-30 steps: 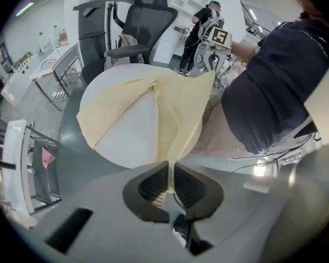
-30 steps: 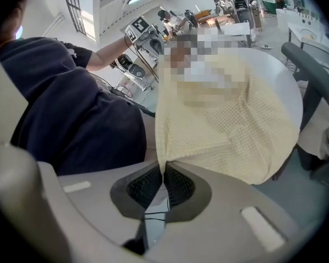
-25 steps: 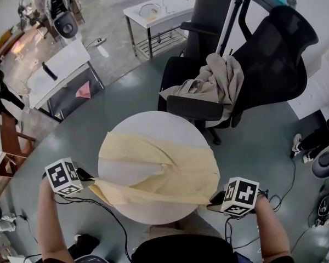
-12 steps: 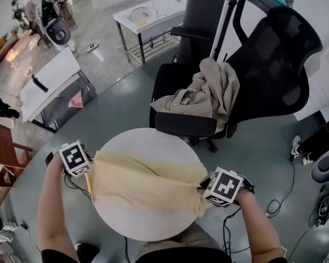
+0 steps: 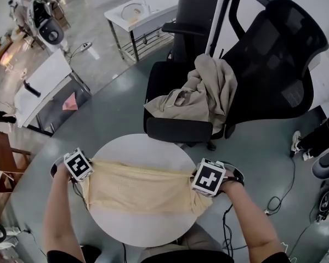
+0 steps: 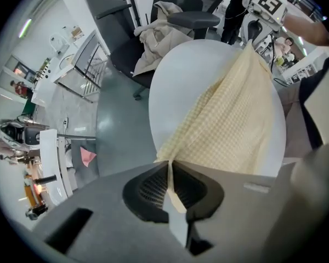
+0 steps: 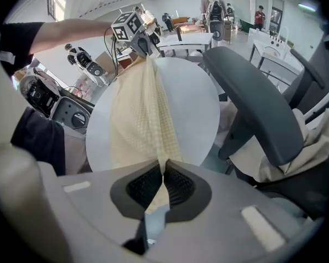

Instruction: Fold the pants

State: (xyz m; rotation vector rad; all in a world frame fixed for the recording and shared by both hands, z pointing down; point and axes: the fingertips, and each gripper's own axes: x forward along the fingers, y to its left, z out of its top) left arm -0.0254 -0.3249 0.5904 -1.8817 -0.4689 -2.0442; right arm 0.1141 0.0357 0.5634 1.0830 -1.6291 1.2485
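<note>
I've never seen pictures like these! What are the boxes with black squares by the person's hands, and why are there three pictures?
There is no robot: a person holds a tool in each hand, a hand-held gripper whose two jaws pinch like tongs. The boxes are part of those tools. One picture comes from a camera on the person's head, looking down. The other two come from cameras riding on the tools, looking along their jaws. On the round white table lie pale yellow pants. The left hand-held gripper pinches one end and the right hand-held gripper the other, so the cloth stretches between them. Behind the table, a beige garment lies on a black chair.
</note>
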